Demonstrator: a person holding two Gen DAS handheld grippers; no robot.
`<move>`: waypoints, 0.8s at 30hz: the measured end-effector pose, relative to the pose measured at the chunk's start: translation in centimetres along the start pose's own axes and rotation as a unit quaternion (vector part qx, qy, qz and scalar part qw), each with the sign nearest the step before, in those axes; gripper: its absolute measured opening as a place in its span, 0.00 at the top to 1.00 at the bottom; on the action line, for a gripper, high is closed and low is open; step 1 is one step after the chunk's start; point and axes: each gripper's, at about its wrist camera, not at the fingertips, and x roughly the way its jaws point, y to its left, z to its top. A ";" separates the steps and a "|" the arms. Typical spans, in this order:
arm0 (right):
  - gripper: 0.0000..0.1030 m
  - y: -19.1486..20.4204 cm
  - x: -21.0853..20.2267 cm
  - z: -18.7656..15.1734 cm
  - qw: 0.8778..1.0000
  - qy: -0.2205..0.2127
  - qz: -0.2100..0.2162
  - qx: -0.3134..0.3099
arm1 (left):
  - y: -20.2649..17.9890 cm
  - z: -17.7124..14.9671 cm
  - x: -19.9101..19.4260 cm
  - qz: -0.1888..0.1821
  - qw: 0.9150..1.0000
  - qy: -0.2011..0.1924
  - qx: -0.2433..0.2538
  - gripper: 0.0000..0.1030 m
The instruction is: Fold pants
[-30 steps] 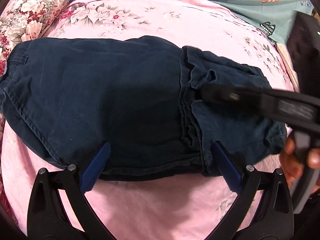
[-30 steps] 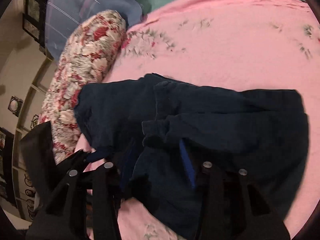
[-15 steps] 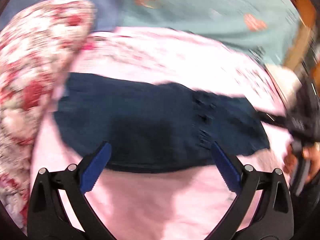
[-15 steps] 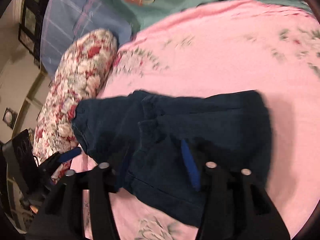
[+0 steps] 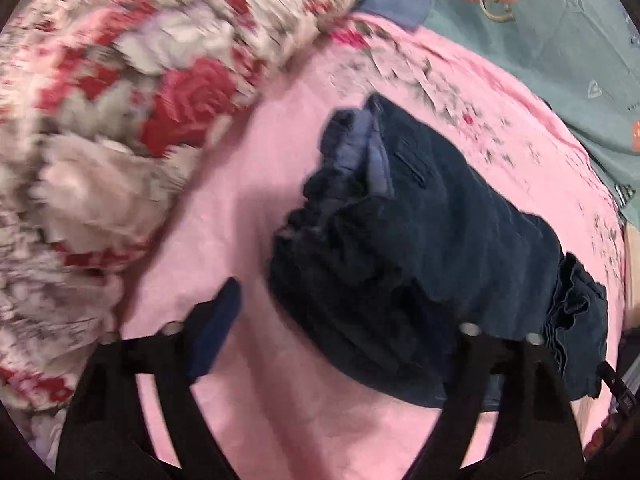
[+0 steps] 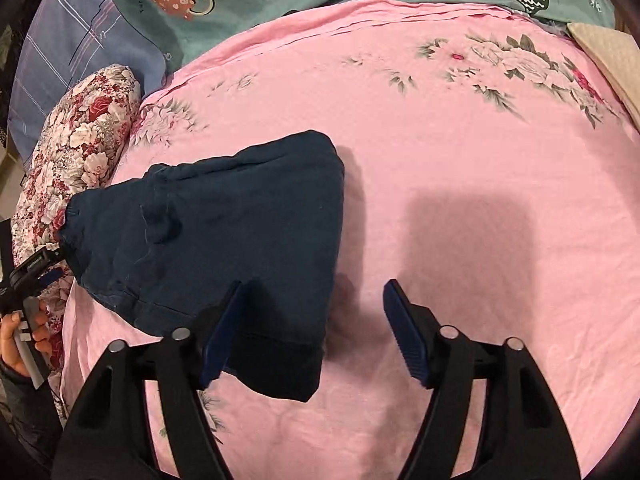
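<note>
The dark navy cotton pants (image 6: 224, 232) lie folded into a thick bundle on the pink floral bedsheet (image 6: 460, 152). The right gripper (image 6: 312, 328) hovers just over the sheet with its black arms and blue pads spread wide; its left pad (image 6: 222, 332) sits over the near hem of the bundle, though whether it touches the cloth is hard to tell from here, while its right pad (image 6: 406, 336) hangs over bare sheet well clear of the fabric. So the bundle lies ahead and to the left of that claw, with the claw's own shadow falling on the sheet ahead of it. In the blurred left wrist view, the left gripper (image 5: 344, 316) is also spread: its left blue pad (image 5: 218, 328) is over pink sheet, apart from the cloth, and its right finger (image 5: 472, 344) reaches into the near edge of the pants (image 5: 432, 240), the pad hidden against the dark fabric. The bundle there lies ahead and to the right, its bunched waistband end farthest from the claw. A red-and-white rose-patterned bolster pillow (image 5: 132, 112) lies to the left of that claw, near the pants but not touching them.
</note>
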 end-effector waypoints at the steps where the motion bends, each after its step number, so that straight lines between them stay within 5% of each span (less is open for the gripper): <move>1: 0.22 -0.1 0.1 -0.1 1.000 -0.001 0.001 -0.002 | -0.2 0.1 0.6 -0.009 1.000 0.007 0.001 0.34; 7: 0.14 0.5 0.6 -0.6 0.999 -0.013 0.032 -0.013 | -1.8 -0.3 -0.2 0.015 0.998 -0.023 0.055 0.52; 9: 0.14 0.8 0.9 -0.9 0.999 -0.015 0.037 -0.017 | -2.5 -0.6 -1.9 0.007 0.998 -0.026 0.060 0.74; 18: 0.13 -0.8 0.9 -1.4 0.996 -0.005 0.085 0.022 | -9.8 -1.4 -8.7 0.045 0.981 -0.078 0.171 0.76; 24: 0.13 -1.9 0.3 -1.5 0.993 -0.011 0.103 0.051 | -21.2 -6.2 -12.2 -0.021 0.947 -0.120 0.297 0.76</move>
